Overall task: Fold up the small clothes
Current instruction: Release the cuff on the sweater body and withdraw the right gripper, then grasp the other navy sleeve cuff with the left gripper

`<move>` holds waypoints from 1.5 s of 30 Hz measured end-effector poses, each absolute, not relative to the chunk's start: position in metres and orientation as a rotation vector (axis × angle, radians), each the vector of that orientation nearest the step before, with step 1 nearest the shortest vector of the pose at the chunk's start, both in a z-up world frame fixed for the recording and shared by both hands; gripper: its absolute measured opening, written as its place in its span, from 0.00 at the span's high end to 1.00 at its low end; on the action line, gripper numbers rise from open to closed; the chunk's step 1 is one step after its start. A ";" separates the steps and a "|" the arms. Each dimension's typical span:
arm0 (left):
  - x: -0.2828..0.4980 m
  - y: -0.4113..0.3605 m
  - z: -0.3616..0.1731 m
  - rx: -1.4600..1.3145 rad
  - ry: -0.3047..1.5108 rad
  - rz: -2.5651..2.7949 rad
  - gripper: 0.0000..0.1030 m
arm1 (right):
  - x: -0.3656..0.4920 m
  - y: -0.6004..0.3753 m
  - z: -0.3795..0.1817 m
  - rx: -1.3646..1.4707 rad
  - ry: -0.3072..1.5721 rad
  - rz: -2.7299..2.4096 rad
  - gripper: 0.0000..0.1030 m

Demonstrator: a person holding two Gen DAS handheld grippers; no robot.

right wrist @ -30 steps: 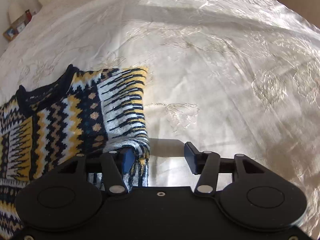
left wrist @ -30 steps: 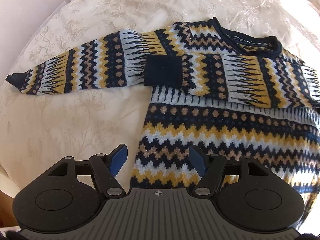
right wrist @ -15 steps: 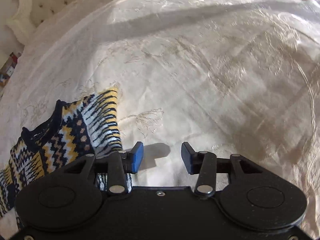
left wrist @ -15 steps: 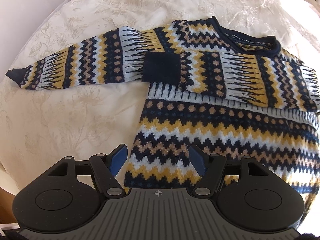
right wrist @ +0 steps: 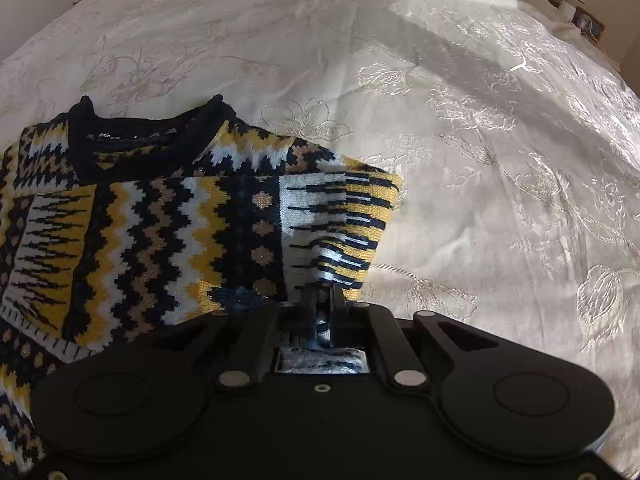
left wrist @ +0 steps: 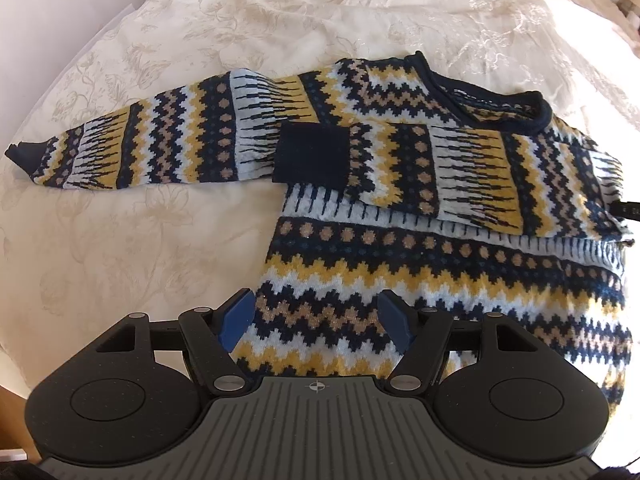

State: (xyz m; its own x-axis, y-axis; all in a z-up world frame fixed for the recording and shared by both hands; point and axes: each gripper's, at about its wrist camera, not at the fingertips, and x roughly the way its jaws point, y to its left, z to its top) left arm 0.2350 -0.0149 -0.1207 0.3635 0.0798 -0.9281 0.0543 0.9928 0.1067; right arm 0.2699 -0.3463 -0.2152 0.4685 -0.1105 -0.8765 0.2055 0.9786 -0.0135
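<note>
Right gripper [right wrist: 322, 300] pinches chunky zigzag-knit sweater [right wrist: 160, 220] — left gripper [left wrist: 318, 320] spread.

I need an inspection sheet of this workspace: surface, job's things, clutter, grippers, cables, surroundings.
Surface: cream embroidered bedspread, lightly wrinkled.
Job's things: navy, yellow and white patterned knit sweater, lying flat; one sleeve folded across the chest, the other stretched out sideways.
Clutter: nothing seen.
Grippers: left gripper open above the hem; right gripper shut on the sweater's folded side.
Cables: nothing seen.
Surroundings: small picture frames beyond the bed.
</note>
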 end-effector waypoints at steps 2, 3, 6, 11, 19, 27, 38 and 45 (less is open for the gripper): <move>0.237 -0.007 -0.121 0.110 1.190 0.029 0.35 | 0.266 -0.359 -0.217 0.143 1.076 -0.230 0.91; 0.238 -0.002 -0.121 0.102 1.188 0.035 0.35 | 0.265 -0.365 -0.219 0.162 1.089 -0.251 0.90; 0.245 0.016 -0.122 0.063 1.179 0.049 0.35 | 0.265 -0.372 -0.224 0.223 1.104 -0.255 0.82; 0.259 0.063 -0.123 -0.090 1.135 0.047 0.35 | 0.258 -0.370 -0.207 0.275 1.029 -0.260 0.33; 0.289 0.165 -0.133 -0.314 1.067 0.071 0.35 | 0.234 -0.339 -0.166 0.299 0.924 -0.264 0.16; 0.323 0.261 -0.137 -0.303 1.009 0.224 0.35 | 0.226 -0.286 -0.142 0.355 0.887 -0.225 0.02; 0.377 0.350 -0.160 -0.312 0.979 0.366 0.35 | 0.229 -0.215 -0.137 0.365 0.923 -0.159 0.01; 0.397 0.359 -0.174 -0.351 0.973 0.335 0.35 | 0.229 -0.193 -0.138 0.362 0.953 -0.143 0.01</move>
State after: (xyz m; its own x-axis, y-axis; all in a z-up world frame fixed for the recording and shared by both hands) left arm 0.3968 0.3594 -0.1741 0.5207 0.1187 -0.8455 -0.4276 0.8934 -0.1379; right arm 0.2291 -0.1927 -0.1380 0.5753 0.0384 -0.8171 0.2770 0.9307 0.2388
